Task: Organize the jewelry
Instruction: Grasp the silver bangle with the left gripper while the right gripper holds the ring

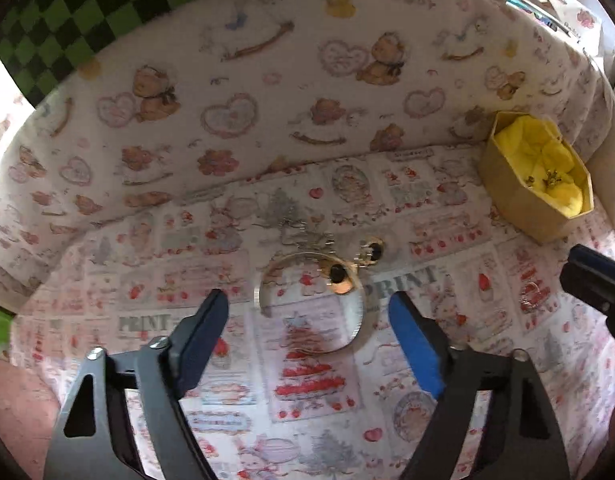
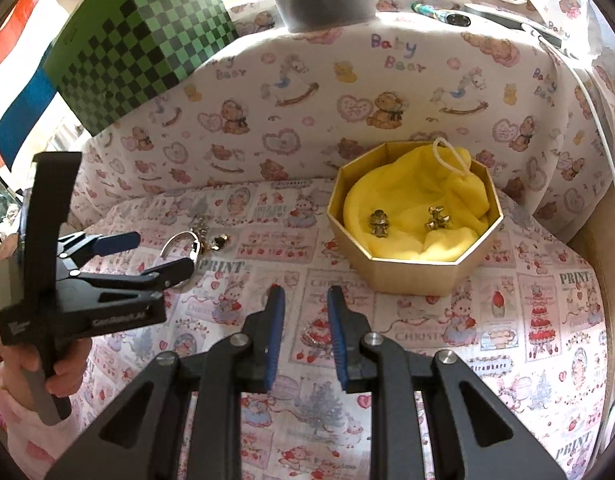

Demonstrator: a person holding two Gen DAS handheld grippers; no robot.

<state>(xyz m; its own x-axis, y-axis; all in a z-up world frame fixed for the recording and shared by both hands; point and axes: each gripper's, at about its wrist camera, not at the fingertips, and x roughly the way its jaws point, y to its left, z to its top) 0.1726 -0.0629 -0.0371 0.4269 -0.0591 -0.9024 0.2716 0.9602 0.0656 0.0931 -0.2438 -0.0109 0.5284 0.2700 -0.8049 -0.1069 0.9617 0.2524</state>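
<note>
**Jewelry sorting on the printed cloth**

While my left gripper [image 1: 307, 316] is hovering wide apart and empty above the silver bangle [image 1: 311, 304], my right gripper [image 2: 305, 300] is waiting narrowly parted, holding nothing. Beyond the bangle, gold earrings [image 1: 357, 262] and a silver chain [image 1: 299, 232] are lying touching. Farther right, the octagonal box [image 2: 411, 270] is cradling two gold charms [image 2: 437, 219] on yellow fabric [image 2: 407, 196].

A printed cloth [image 2: 387, 312] carries an octagonal box [image 2: 411, 268], a bangle [image 1: 311, 304] and small jewelry pieces [image 1: 371, 250].
</note>
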